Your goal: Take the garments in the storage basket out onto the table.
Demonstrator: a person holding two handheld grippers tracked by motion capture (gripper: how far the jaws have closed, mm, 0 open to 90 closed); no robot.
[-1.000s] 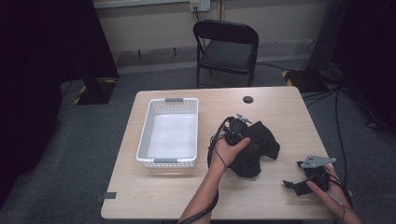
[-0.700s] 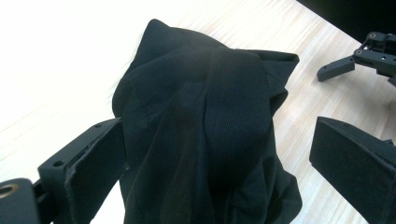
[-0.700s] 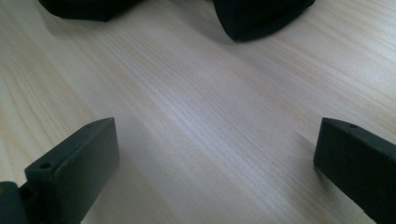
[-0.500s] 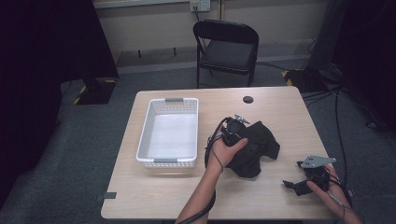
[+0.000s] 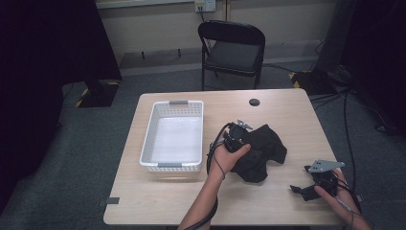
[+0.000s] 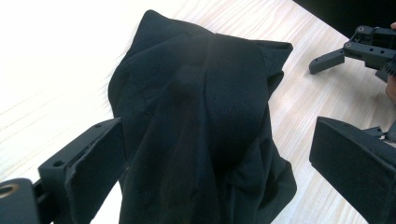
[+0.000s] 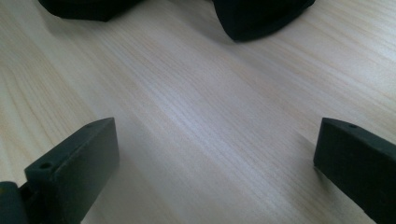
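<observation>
A black garment [image 6: 205, 121] is found crumpled on the table [image 5: 167, 201], right of the white basket [image 5: 173, 136]. Left gripper [image 6: 217, 168] is spread wide over it, holding nothing; right gripper [image 7: 215, 163] likewise wide, empty. Cloth is judged soft, light; a raised fold should be pinched.

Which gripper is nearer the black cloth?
Left. The left gripper is over the black cloth, jaws open around it; the right gripper sits apart, open over bare table.

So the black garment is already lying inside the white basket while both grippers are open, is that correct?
Not quite: the high view shows the black garment on the table, right of the white basket. Both the left gripper and right gripper are indeed open.
</observation>
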